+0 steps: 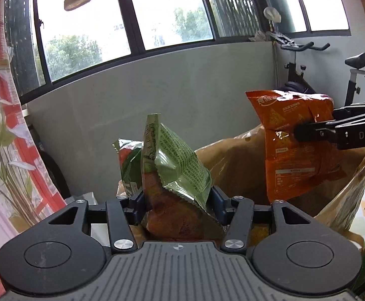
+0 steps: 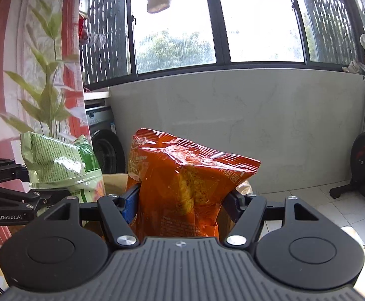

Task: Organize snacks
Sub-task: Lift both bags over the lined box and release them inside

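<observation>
Fingers of left gripper (image 1: 177, 200) clamp green bag (image 1: 175, 165); right gripper (image 2: 182, 200) grips orange bag (image 2: 182, 188); paper bag (image 1: 232, 163) only in left view.

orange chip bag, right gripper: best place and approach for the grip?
Grip the orange chip bag across its lower body, just above the bottom seam, coming in level from the side facing the camera. It stands upright and puffed; the film there gives under the pads. The right gripper already clamps there, over the brown bag. The crimped top would likely flop.
</observation>
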### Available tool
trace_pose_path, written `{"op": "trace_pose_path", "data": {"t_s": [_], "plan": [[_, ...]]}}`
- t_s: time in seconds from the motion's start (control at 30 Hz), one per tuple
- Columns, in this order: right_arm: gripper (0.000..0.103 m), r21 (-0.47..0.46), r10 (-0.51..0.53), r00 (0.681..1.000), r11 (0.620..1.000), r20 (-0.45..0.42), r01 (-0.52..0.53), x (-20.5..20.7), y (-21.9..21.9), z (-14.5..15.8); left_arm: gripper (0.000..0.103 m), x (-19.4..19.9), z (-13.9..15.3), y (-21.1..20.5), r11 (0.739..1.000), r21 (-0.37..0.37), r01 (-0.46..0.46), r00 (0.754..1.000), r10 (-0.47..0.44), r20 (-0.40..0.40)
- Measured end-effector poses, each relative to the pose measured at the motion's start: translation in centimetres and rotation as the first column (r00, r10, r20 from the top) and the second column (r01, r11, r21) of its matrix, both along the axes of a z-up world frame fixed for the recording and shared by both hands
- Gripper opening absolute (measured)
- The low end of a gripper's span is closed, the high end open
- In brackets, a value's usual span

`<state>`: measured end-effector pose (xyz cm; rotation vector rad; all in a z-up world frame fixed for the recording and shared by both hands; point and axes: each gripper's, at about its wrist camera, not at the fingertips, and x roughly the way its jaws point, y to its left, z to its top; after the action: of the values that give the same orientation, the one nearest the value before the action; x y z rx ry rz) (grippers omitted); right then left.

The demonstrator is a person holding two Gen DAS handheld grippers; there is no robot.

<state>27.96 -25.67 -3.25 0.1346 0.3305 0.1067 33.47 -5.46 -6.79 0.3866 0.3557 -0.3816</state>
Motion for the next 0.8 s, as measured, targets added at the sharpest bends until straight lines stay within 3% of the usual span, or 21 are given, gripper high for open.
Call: {"op": "trace_pose_path", "data": {"t_s": [0.03, 0.1, 0.2, 0.33, 0.53, 0.8], "plan": [[0.069, -0.003, 0.001, 1.000, 1.000, -0.010, -0.001, 0.1, 0.1, -0.1, 0.060, 0.0, -0.1, 0.1, 1.000, 0.011, -0.005, 1.000, 0.005, -0.004], [0.070, -0.009, 0.006, 1.000, 1.000, -0.029, -0.007, 0.3, 0.3, -0.4, 0.075, -0.3, 0.0, 0.1, 1.000, 0.027, -0.003, 1.000, 0.004, -0.014], [0.072, -0.033, -0.003, 0.998, 0.999, -0.059, 0.001, 0.4, 0.5, -0.6, 0.079, -0.8, 0.5, 0.7, 1.000, 0.021, -0.013, 1.000, 0.013, -0.004], [0.075, -0.009, -0.011, 0.998, 1.000, -0.066, 0.010, -0.1, 0.2, -0.7, 0.079, -1.0, 1.8, 2.3, 0.995, -0.075, -0.064, 0.998, 0.062, -0.028], [0.076, -0.008, 0.011, 0.999, 1.000, -0.051, -0.012, -1.9, -0.1, -0.1, 0.079, -1.8, 3.6, 5.0, 0.960, -0.239, -0.148, 0.988, 0.134, -0.075], [0.081, 0.015, 0.082, 0.995, 0.996, 0.047, -0.083, -7.3, -0.9, 0.6, 0.079, -7.3, 4.1, 6.7, 0.947, -0.275, -0.168, 0.986, 0.161, -0.050]]}}
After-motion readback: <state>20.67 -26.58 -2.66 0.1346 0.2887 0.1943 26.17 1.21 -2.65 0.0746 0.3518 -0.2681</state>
